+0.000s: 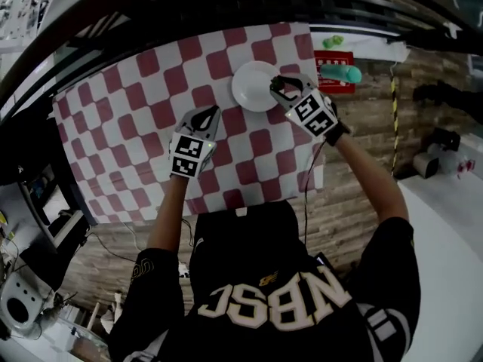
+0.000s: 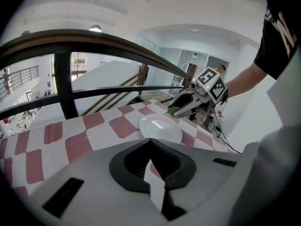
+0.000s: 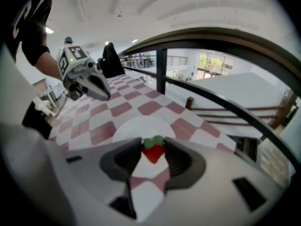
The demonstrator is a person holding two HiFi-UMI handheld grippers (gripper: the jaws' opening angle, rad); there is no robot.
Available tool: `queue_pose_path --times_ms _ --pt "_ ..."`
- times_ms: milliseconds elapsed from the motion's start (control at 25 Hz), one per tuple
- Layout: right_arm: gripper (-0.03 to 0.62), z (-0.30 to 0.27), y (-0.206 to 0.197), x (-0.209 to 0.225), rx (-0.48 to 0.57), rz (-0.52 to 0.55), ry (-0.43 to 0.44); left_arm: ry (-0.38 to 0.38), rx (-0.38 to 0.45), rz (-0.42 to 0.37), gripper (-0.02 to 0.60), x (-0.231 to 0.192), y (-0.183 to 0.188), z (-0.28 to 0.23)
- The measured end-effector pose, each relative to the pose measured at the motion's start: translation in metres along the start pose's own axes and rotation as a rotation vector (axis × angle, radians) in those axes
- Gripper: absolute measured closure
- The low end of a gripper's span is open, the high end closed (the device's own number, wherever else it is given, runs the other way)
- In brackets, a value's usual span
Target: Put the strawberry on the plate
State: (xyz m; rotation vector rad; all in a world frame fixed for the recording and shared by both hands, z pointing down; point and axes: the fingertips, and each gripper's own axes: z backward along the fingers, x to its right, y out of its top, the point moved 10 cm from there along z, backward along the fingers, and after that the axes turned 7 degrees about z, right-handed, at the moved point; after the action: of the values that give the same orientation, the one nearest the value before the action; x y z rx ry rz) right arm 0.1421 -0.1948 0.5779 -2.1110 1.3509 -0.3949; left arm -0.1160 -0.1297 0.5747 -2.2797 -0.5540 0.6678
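Note:
A white plate (image 1: pixel 253 86) lies at the far side of the red-and-white checked table. My right gripper (image 1: pixel 281 91) hovers over the plate's right rim, shut on a red strawberry (image 3: pixel 154 151) with green leaves; in the right gripper view the plate (image 3: pixel 136 128) lies just beyond the jaws. The left gripper view shows the right gripper (image 2: pixel 181 108) above the plate (image 2: pixel 161 128), with the green leaves showing at its tip. My left gripper (image 1: pixel 212 114) sits to the plate's near left, its fingers drawn together with nothing between them.
A red box (image 1: pixel 334 60) with green and teal items lies past the table's far right corner. A dark railing (image 3: pixel 197 86) runs along the table's far edge. Wooden floor and a cable (image 1: pixel 392 119) lie to the right.

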Motion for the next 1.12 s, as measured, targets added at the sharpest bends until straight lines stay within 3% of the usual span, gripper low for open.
queue_pose_path --times_ms 520,680,960,1120 --pt "0.431 -0.062 0.023 -0.019 -0.031 -0.007 0.009 -0.015 -0.009 0.075 0.572 0.013 -0.013 -0.008" --pt "0.355 -0.053 0.028 -0.020 0.016 -0.014 -0.022 -0.023 -0.003 0.078 0.572 0.017 -0.010 0.001" --pt "0.355 -0.005 0.048 -0.026 0.059 -0.053 -0.093 -0.026 0.070 0.097 0.572 0.020 0.010 0.031" --pt "0.355 0.034 0.068 -0.037 0.134 -0.123 -0.178 -0.051 0.186 0.133 0.572 0.029 0.032 0.060"
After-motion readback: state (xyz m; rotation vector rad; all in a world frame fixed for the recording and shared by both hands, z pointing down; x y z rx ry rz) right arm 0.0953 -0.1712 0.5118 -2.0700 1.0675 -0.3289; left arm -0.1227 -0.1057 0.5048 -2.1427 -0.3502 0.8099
